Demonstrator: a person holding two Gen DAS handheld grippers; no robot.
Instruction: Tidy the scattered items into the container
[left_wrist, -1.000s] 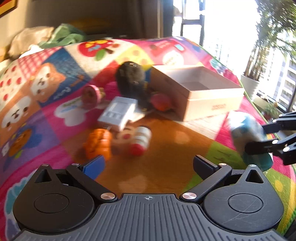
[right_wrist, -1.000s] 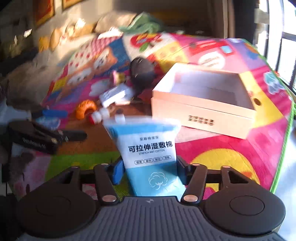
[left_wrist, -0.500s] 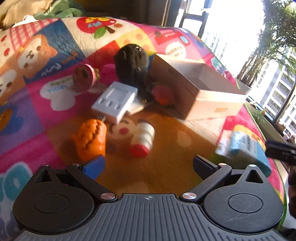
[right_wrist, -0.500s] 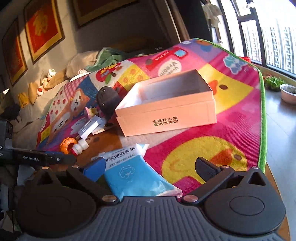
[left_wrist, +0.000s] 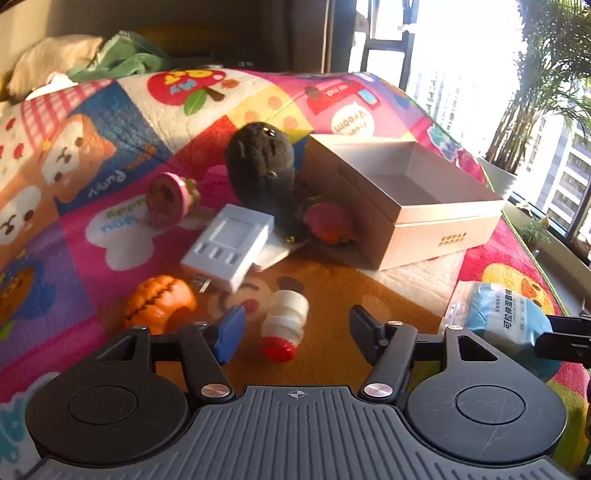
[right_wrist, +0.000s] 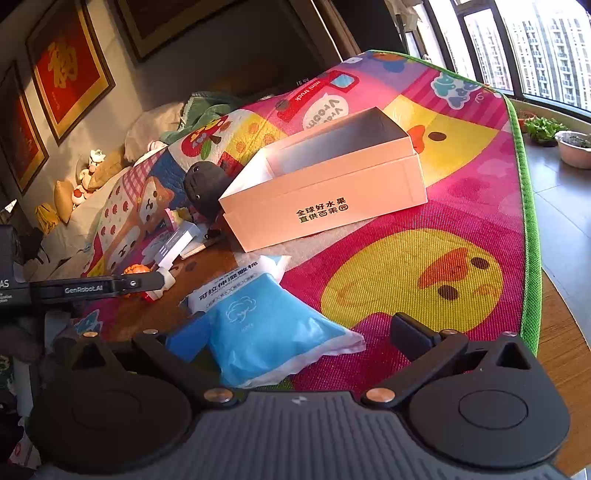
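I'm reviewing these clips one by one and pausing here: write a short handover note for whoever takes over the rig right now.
Left gripper: jaws closing around the small white bottle, pads not yet on it.
Right gripper: open; the blue wet-cotton pack lies loose on the mat between its fingers.
Box: looks empty, nothing tidied.
Left to do: bottle, pack, orange pumpkin toy, white charger, black plush, pink toy and a reddish item by the box.
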